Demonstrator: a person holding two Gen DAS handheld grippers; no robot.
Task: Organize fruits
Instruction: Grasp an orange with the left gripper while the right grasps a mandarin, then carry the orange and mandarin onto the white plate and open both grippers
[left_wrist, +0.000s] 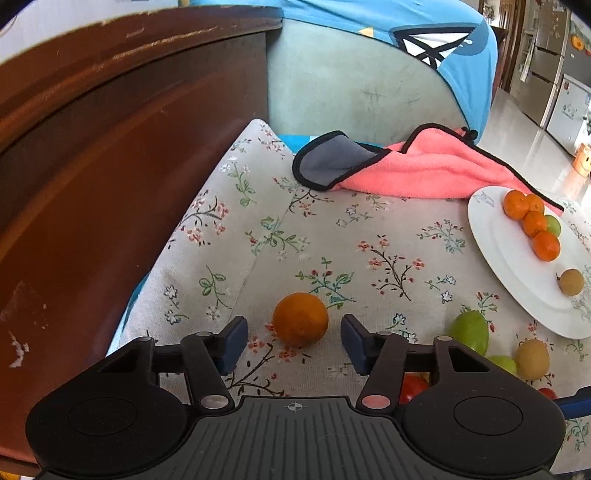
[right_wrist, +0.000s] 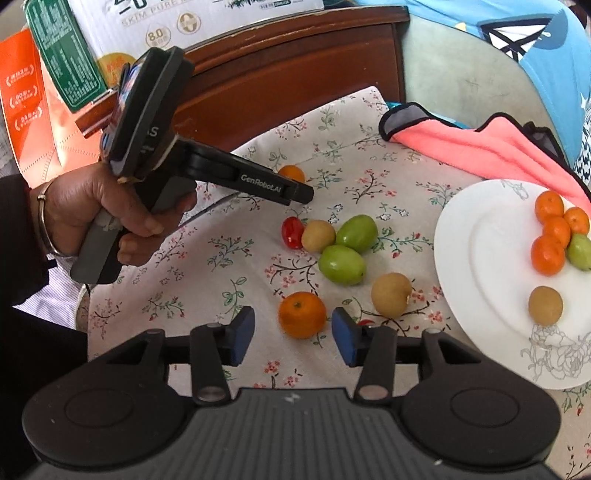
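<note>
In the left wrist view, my left gripper is open, its jaws either side of a small orange on the floral cloth. In the right wrist view, my right gripper is open around another small orange. The left gripper's body shows there too, with its orange just beyond its tip. A white plate at the right holds several small oranges, a green fruit and a brown fruit.
Loose on the cloth lie two green fruits, two brown fruits and a red tomato. A pink towel lies behind the plate. A dark wooden cabinet stands left, a green chair behind.
</note>
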